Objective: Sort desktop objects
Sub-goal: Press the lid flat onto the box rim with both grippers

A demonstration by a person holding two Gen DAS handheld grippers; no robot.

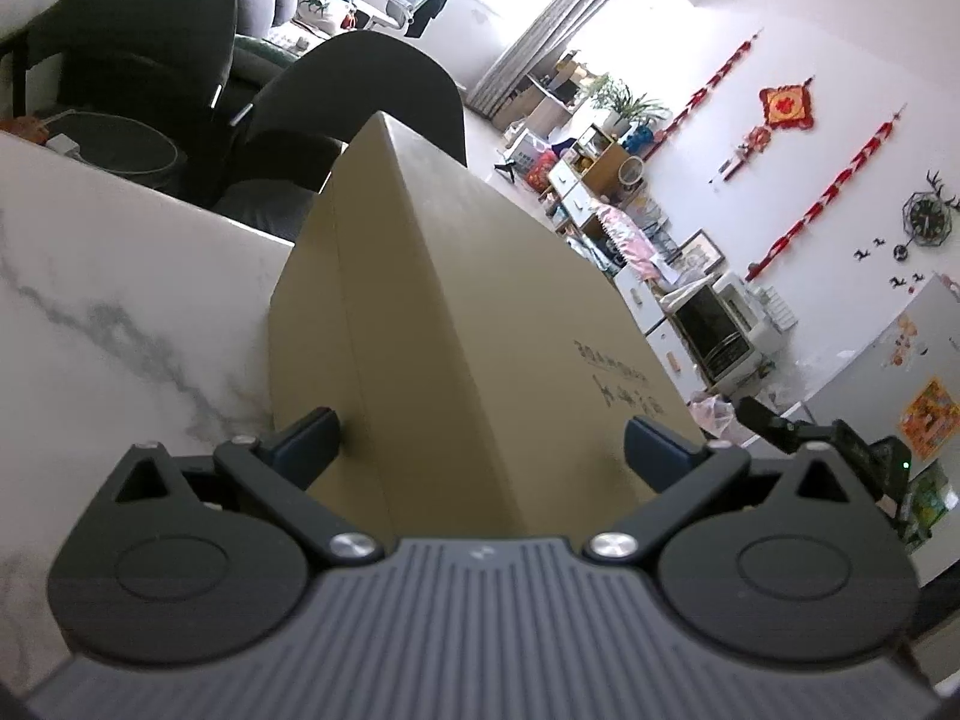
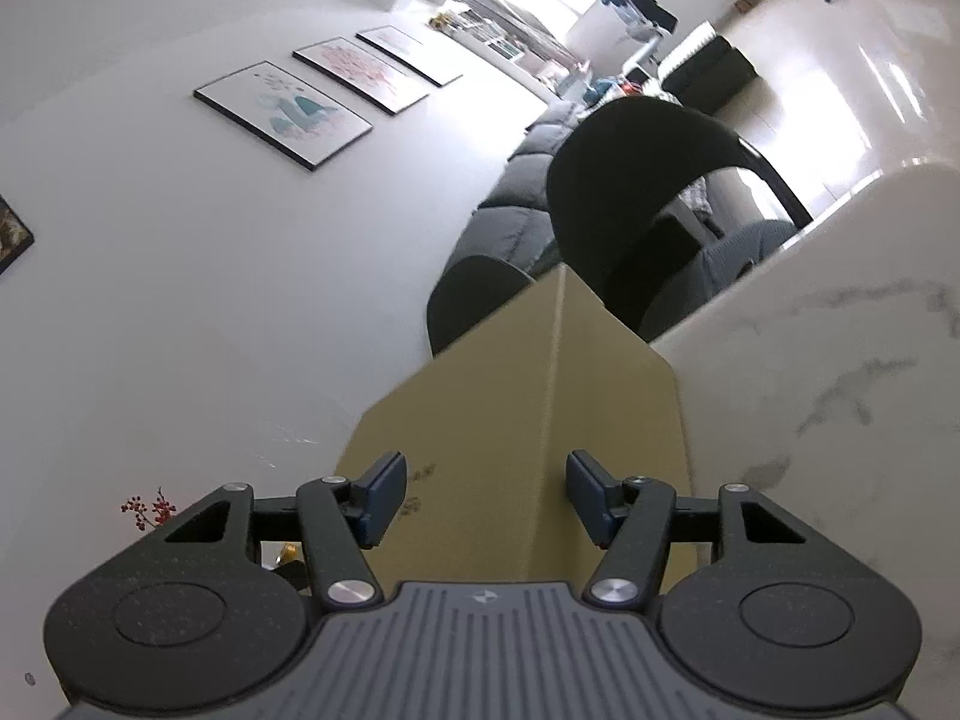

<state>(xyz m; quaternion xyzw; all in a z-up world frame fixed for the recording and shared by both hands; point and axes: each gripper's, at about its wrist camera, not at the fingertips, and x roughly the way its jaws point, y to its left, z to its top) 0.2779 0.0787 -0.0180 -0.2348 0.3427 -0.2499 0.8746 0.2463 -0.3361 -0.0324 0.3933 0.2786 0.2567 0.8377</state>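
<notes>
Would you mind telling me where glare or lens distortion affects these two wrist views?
Left wrist view: the window is blown out white, and the walls bow from fisheye curvature. Right wrist view: the glossy floor glares, and the brown cardboard box stays sharp.

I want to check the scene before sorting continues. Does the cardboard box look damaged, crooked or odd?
Nothing stands out. The cardboard box sits on the marble table, its visible edges straight and faces undented. Only handwriting marks one face.
</notes>
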